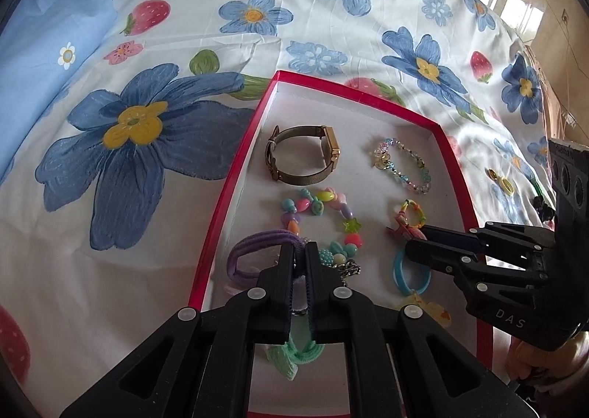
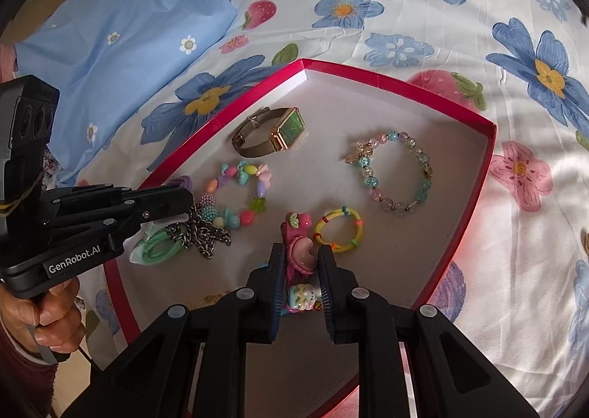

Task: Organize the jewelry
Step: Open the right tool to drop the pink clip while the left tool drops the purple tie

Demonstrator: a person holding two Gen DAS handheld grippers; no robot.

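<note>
A red-rimmed box tray (image 1: 235,175) (image 2: 478,197) lies on a flowered bedsheet with jewelry in it. My left gripper (image 1: 300,248) (image 2: 187,202) is shut on a purple hair tie (image 1: 250,245) at the tray's near left side. My right gripper (image 2: 301,250) (image 1: 414,239) is shut on a pink hair clip (image 2: 300,252) with small charms, low over the tray floor. Also in the tray are a gold mesh watch (image 1: 327,145) (image 2: 291,129), a crystal bead bracelet (image 1: 383,156) (image 2: 426,172), a colourful bead bracelet (image 1: 324,195) (image 2: 247,170) and a yellow hair tie (image 1: 419,213) (image 2: 340,213).
A blue hair tie (image 1: 399,270), a green hair tie (image 1: 305,351) (image 2: 158,245) and a metal chain (image 2: 208,234) lie near the tray's front. Gold earrings (image 1: 500,182) rest on the sheet right of the tray. A blue pillow (image 2: 121,24) sits behind on the left.
</note>
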